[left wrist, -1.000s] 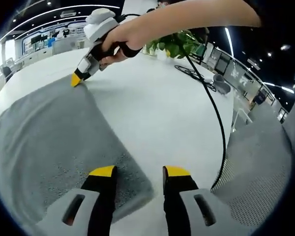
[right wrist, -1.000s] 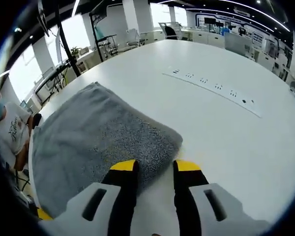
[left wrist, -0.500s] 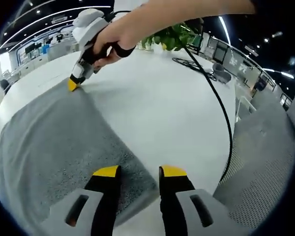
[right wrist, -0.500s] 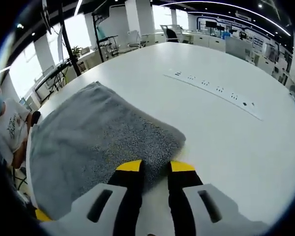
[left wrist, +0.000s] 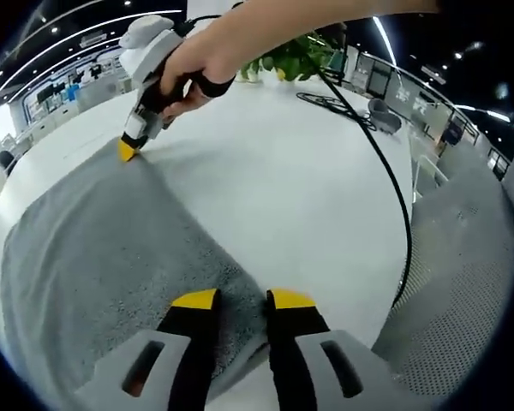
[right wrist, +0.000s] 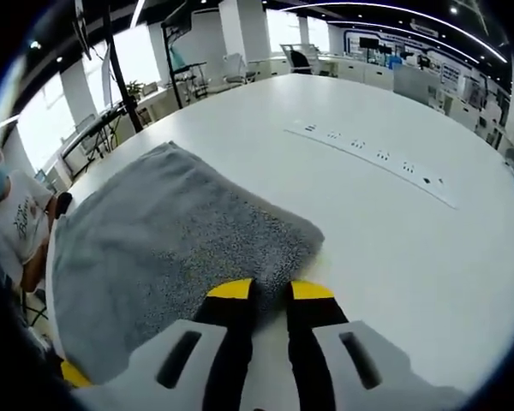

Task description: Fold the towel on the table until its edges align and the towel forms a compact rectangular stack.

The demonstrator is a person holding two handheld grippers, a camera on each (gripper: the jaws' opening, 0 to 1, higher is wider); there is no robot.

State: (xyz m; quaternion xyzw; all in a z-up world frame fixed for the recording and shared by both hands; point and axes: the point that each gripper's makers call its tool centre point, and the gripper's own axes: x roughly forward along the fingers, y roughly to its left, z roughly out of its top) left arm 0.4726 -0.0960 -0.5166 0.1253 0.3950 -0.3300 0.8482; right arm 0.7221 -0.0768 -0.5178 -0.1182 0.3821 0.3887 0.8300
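Observation:
A grey towel (left wrist: 94, 248) lies flat on the white table (left wrist: 274, 171). My left gripper (left wrist: 242, 300) straddles its near right corner, jaws narrowed with the thick edge between them and a gap still showing. At the towel's far corner, a hand (left wrist: 197, 64) holds my right gripper (left wrist: 128, 150), its yellow tip down on the cloth. In the right gripper view the towel (right wrist: 171, 231) spreads away to the left, and my right gripper (right wrist: 270, 291) is shut on its near edge. The left gripper's yellow tip (right wrist: 68, 372) peeks in at the lower left.
A black cable (left wrist: 385, 197) runs across the table to the right gripper. A potted plant (left wrist: 291, 60) stands at the far edge. A row of sockets (right wrist: 368, 154) is set into the table (right wrist: 394, 240). A person (right wrist: 17, 231) sits beyond the left edge.
Both pairs of jaws have closed in steadily on the towel's edge. The towel itself has not moved.

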